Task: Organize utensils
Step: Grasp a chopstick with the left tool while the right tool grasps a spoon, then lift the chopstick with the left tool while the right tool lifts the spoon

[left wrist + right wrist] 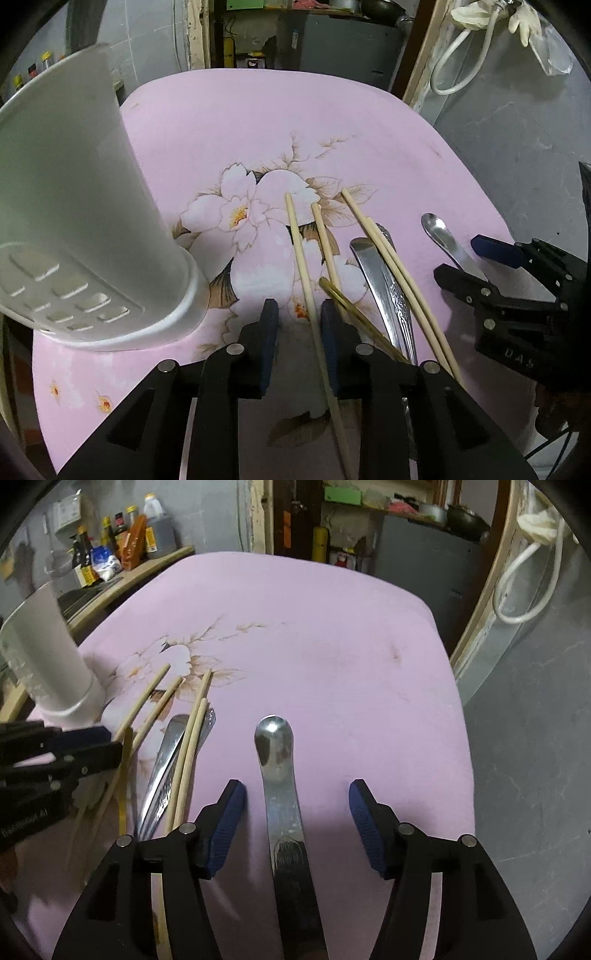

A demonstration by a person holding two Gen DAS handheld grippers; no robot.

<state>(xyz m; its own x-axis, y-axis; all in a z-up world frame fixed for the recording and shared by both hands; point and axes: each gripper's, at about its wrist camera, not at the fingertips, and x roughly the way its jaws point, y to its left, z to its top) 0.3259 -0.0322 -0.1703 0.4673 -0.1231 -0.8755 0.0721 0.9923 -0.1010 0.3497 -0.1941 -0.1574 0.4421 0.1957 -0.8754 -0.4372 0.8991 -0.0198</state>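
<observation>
Jaws of both grippers gape, empty: left gripper (300,314) straddles one of four pale wooden chopsticks (400,275); right gripper (297,794) straddles a shiny steel spoon (275,746).

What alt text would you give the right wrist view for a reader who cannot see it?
The right gripper hovers open over a steel spoon handle lying on a pink floral tablecloth. To its left lie wooden chopsticks crossing more steel cutlery, with the left gripper and a white utensil holder beyond.
</observation>
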